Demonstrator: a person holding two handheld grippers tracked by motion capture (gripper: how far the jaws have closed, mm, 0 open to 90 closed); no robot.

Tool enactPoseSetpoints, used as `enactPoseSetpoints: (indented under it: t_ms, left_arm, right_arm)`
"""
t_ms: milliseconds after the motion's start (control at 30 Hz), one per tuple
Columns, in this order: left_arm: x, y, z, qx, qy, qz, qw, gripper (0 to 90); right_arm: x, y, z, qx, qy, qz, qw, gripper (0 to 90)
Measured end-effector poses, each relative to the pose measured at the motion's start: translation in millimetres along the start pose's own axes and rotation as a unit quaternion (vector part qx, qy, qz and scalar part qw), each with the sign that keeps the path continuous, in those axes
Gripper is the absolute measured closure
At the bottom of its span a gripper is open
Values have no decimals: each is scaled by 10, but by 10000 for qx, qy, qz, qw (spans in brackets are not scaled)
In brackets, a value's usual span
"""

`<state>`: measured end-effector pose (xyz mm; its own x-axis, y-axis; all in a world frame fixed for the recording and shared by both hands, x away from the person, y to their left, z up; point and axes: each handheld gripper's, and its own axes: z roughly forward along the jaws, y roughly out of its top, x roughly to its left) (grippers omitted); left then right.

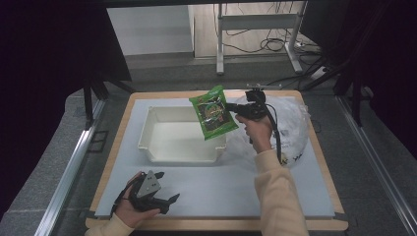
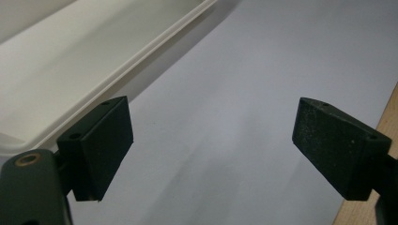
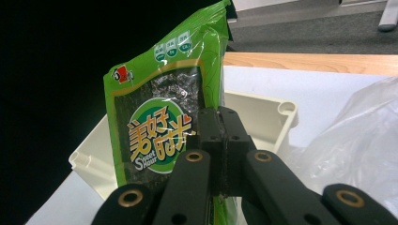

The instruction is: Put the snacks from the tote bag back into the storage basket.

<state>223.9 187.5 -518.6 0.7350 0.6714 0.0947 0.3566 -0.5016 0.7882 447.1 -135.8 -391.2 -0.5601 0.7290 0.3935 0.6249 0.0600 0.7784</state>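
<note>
On the white mat (image 1: pixel 211 191), your right gripper (image 1: pixel 229 107) is clamped on the green snack packet (image 1: pixel 213 113), lifted over the tray's (image 1: pixel 152 142) right end, while your left gripper (image 1: pixel 169 200) rests near the tray's front, jaws spread.

- The white bin (image 1: pixel 182 135) stands mid-table; its inside is bare and open from above.
- A green snack packet (image 1: pixel 213 112), pinched in the right gripper (image 1: pixel 231 107), hangs over the bin's right rim, part-blocking that side.
- A clear plastic bag (image 1: pixel 290 123) covers the mat right of the bin.
- The mat (image 1: pixel 216 189) in front of the bin lies bare beside the left gripper (image 1: pixel 164 200), whose jaws stand wide apart.
</note>
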Motion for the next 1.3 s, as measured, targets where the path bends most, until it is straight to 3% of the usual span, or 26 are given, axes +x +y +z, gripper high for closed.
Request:
enactPoseSetpoints:
  t_ms: [1300]
  left_arm:
    - [14, 6, -25, -52, -7, -25, 10000, 125]
  right_arm:
    - [239, -60, 443, 183, 75, 115, 9997, 900]
